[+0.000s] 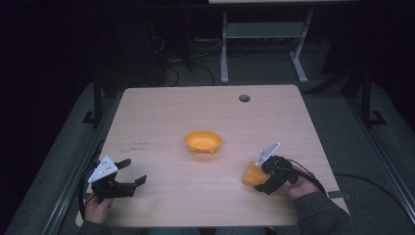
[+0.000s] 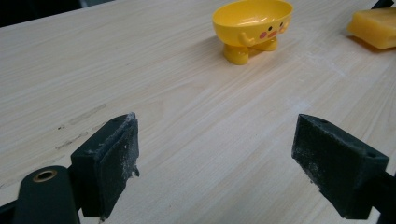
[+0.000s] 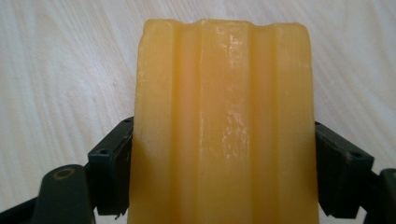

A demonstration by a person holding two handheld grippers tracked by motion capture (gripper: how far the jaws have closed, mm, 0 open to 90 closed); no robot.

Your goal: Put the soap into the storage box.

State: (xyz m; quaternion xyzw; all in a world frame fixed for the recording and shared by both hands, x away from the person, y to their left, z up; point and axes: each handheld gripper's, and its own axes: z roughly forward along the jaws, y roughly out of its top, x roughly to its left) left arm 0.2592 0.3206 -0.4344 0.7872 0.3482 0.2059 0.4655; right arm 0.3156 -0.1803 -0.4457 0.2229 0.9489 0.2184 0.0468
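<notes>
At the near right of the worktop (image 1: pixel 161 196) I have the right tool (image 1: pixel 264 180) clenched on a yellow-orange ridged block (image 3: pixel 224 121), which looks like a bar of soap; its jaws press the block's two long sides, and the block juts past them toward the middle of the worktop, at or just above the surface, though I cannot tell whether it touches. At the near left, my left tool (image 1: pixel 128 176) is released, its jaws spread wide over bare wood and holding nothing. I judge the step in hand to be the carry: the block is gripped and not yet delivered. Farther in, near the centre, stands the yellow dish (image 1: pixel 203 142), a small footed bowl with a cartoon face and blush marks on its side, upright and empty, well apart from both tools. The next move, as I read it, calls for lifting the block clear, carrying it left and away to the dish, and levelling it over the rim before release; the dish is light and could tip if nudged. The worktop is pale wood grain with faint dark scuffs at the left and a round cable hole (image 1: pixel 244 98) at the far edge. Beyond it the room is dim: grey floor, white desk legs (image 1: pixel 224 49), loose cables.
</notes>
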